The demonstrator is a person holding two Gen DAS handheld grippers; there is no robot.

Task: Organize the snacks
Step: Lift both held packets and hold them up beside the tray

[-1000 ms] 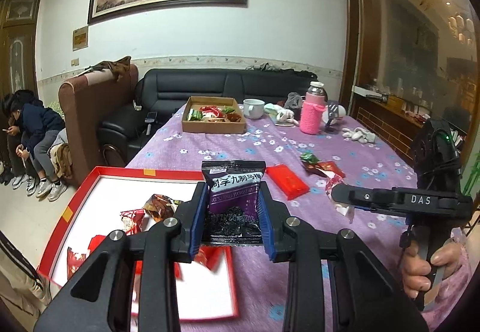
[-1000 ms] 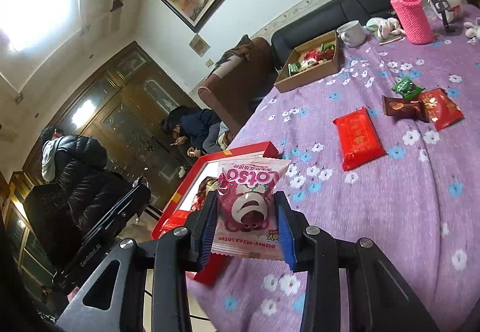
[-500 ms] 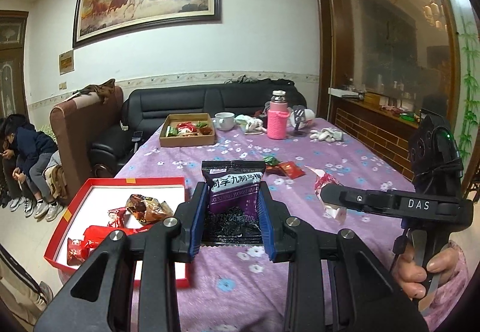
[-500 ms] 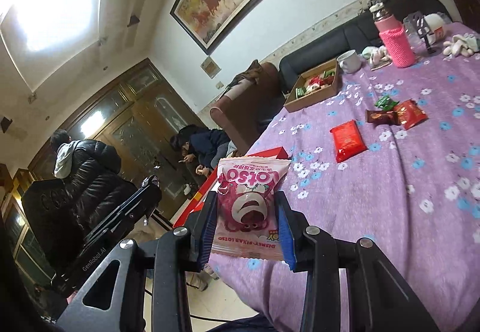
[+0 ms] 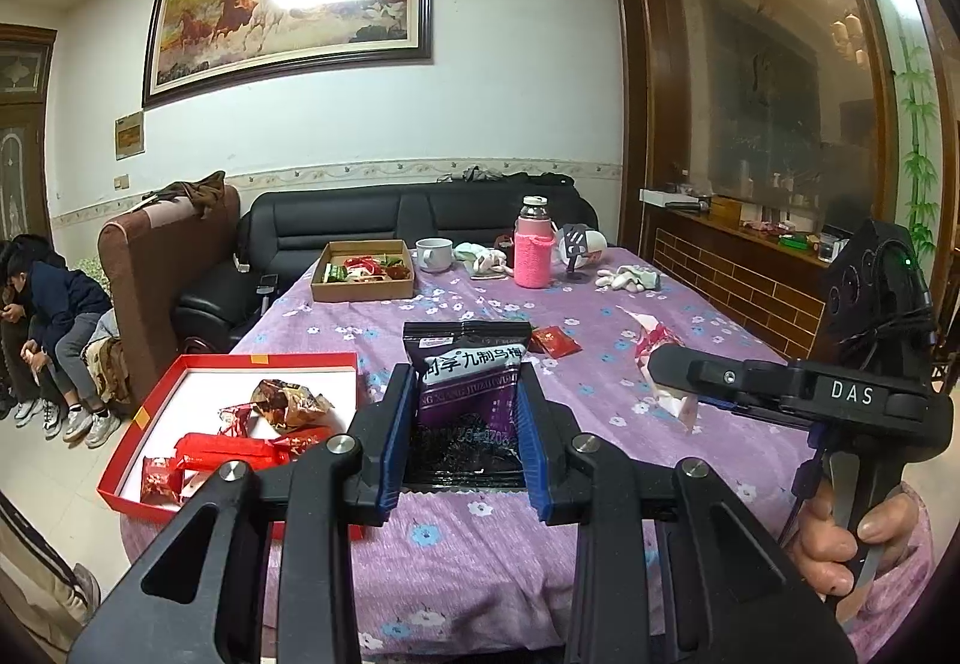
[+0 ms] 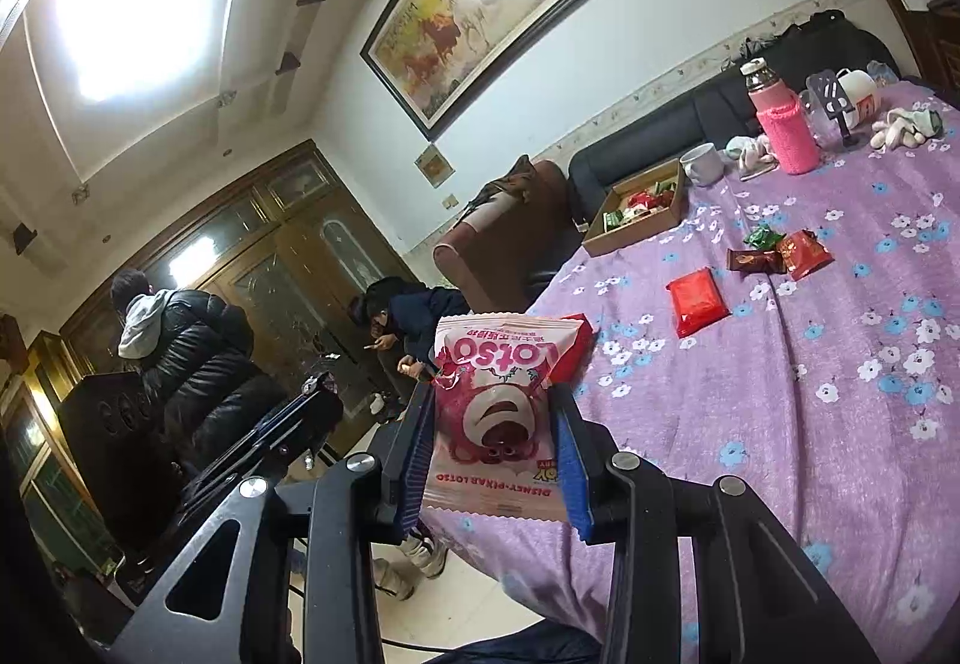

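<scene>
Snacks fill both tongs above the purple-clothed worktop (image 5: 480, 544): the left tongs (image 5: 465, 424) clamp a dark purple packet (image 5: 465, 382), the right tongs (image 6: 495, 460) clamp a pink Lotso packet (image 6: 498, 412). More wrapped snacks lie in the red box (image 5: 150, 412) at the worktop's left edge.

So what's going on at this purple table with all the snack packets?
A person is sorting snacks with a handheld gripper in each hand. The left gripper is clamped on a dark purple packet, the right gripper on a pink Lotso packet, both held above the table. A red box at the near corner already holds several wrapped snacks. A few packets lie loose on the cloth, and a cardboard box sits further back.
</scene>
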